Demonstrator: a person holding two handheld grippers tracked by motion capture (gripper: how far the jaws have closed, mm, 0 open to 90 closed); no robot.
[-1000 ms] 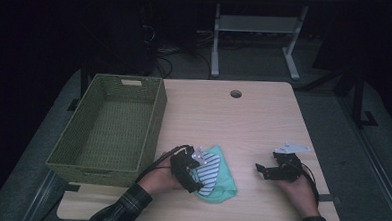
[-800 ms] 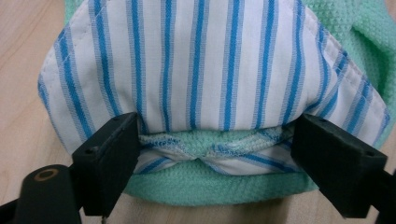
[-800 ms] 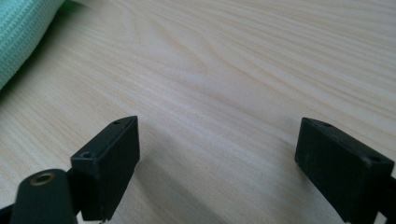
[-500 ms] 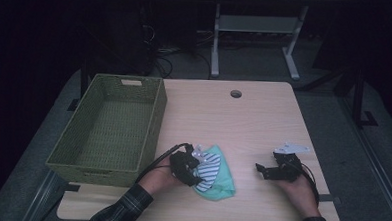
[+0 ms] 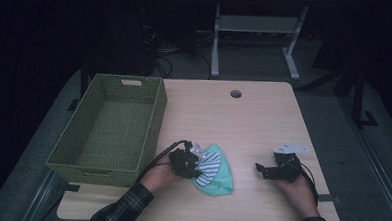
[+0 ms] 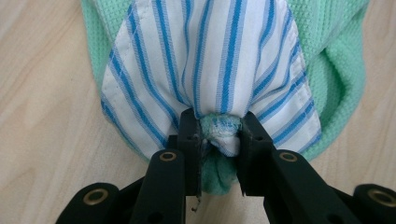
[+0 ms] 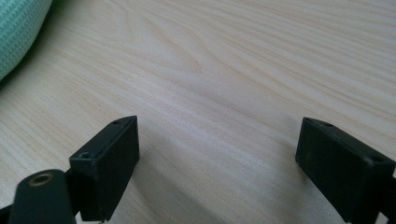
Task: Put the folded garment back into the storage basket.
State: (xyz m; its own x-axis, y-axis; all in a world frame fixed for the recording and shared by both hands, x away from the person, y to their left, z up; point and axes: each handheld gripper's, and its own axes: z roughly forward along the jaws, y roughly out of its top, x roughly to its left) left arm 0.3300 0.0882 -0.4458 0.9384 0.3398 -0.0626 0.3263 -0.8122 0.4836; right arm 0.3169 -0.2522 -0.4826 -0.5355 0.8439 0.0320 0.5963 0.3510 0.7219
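Observation:
A small bundle of cloth lies near the table's front edge: a white piece with blue stripes (image 5: 210,164) (image 6: 205,60) on top of a mint-green knit piece (image 5: 222,174) (image 6: 334,60). My left gripper (image 5: 195,166) (image 6: 218,135) has just been closing, and its jaws now pinch a bunched fold of the striped and green cloth between them. To the right, my right gripper (image 5: 261,170) (image 7: 217,158) rests low over bare wood with its jaws wide open and nothing between them. A corner of the green cloth (image 7: 18,32) shows at its upper left.
A woven olive basket (image 5: 82,158) stands at the table's left, with nothing inside it. The light wooden table (image 5: 243,122) has a round cable hole (image 5: 236,93) near its far edge. Beyond the table are a dark floor, cables and a metal frame.
My left gripper's jaws have closed onto the cloth bundle, gathering a fold of it. My right gripper has stayed where it was.

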